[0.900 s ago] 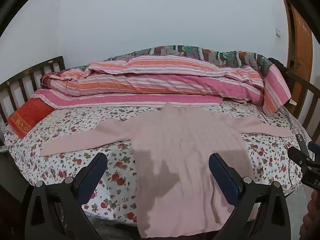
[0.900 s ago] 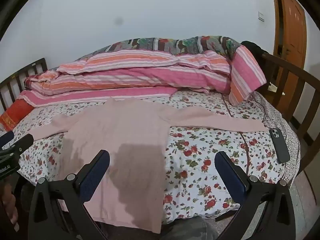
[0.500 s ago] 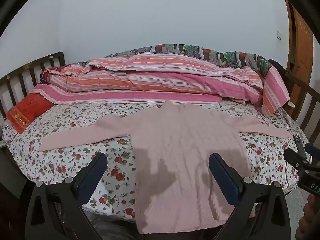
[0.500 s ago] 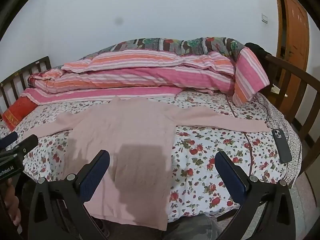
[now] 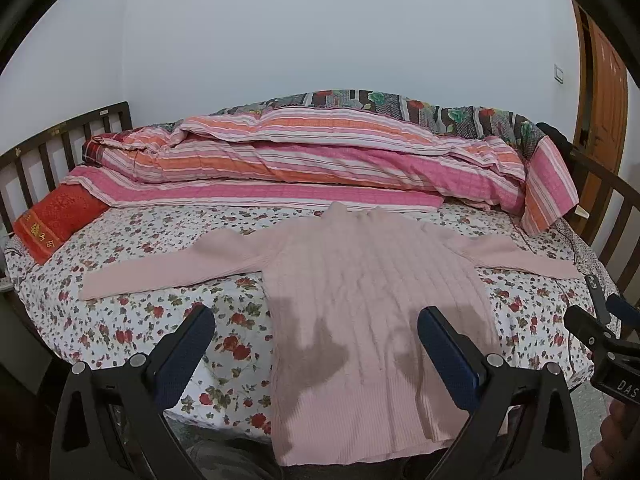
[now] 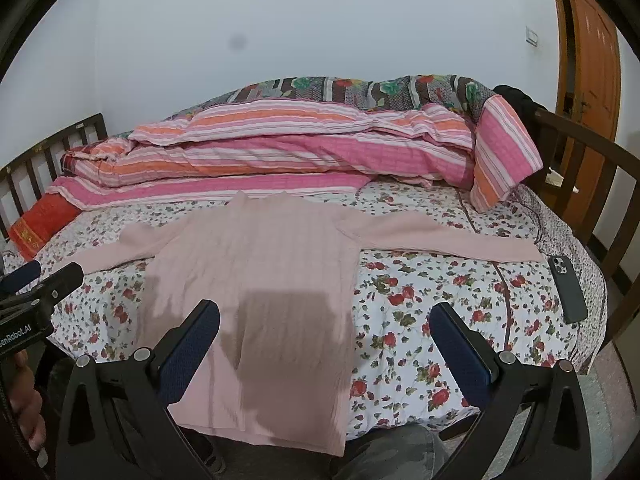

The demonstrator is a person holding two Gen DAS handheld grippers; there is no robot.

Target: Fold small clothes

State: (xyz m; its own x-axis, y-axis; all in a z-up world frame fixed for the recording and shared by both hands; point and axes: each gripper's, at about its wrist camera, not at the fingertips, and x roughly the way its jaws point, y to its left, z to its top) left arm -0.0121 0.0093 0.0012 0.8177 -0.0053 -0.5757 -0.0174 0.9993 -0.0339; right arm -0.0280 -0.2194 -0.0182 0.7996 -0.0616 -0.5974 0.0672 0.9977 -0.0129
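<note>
Both sets of jaws are spread as wide as they go and gripping nothing. Seen from its own camera, the left gripper hangs above the lower half of the pink sweater, which lies flat and face up on the floral bedsheet, sleeves stretched out to either side, collar pointing at the striped quilt piled along the far side, hem draped over the near edge of the bed. One finger sits over the sheet just off the sweater's left edge, the other over the ribbed body, both clear of the fabric. The right gripper hovers further right: one finger over the sweater body, the other out over bare sheet, so the sweater's right edge falls between them.

View differences: the right wrist camera shows the whole dark phone lying on the sheet just past the right sleeve's cuff, plus a switch on the wall and more of the orange door. The left wrist camera only catches a sliver of that phone behind the right gripper, but it gives a fuller look at the left sleeve end and the red pillow by the slatted bed rail
</note>
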